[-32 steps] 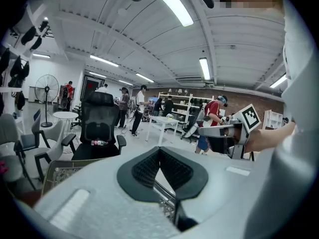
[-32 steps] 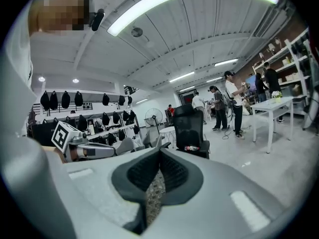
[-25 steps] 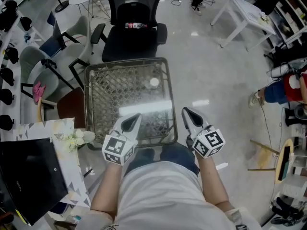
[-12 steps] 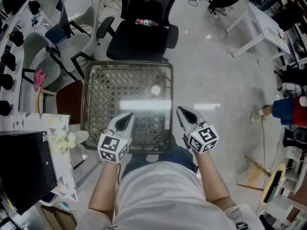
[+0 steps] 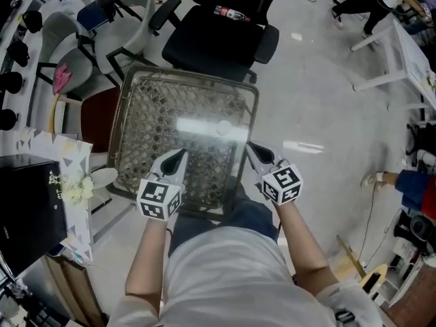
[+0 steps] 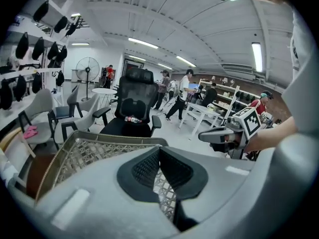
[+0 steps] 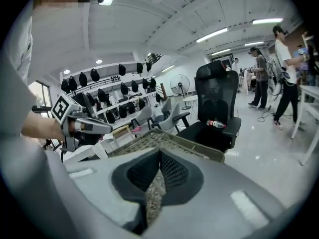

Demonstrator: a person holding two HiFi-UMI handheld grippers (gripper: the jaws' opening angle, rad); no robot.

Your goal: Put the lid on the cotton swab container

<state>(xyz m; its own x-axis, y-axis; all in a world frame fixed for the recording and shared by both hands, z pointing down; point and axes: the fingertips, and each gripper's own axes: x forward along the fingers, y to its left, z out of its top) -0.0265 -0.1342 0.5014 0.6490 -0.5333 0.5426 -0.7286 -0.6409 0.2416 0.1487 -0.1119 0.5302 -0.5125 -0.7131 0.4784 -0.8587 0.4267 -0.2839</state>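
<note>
Ahead of the left gripper [image 5: 181,154] and right gripper [image 5: 251,148], there is open room above the wicker table [image 5: 191,78]. A black office chair [image 5: 218,43] blocks its far side and a brown seat [image 5: 99,118] crowds its left. Bare floor [image 5: 320,114] opens to the right.

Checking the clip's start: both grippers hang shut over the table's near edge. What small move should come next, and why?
Probably open the right gripper. It and the left gripper are both shut on nothing above the glass-topped table, so neither can pick anything up. No lid or container shows, only a pale round spot on the glass, perhaps a reflection.
</note>
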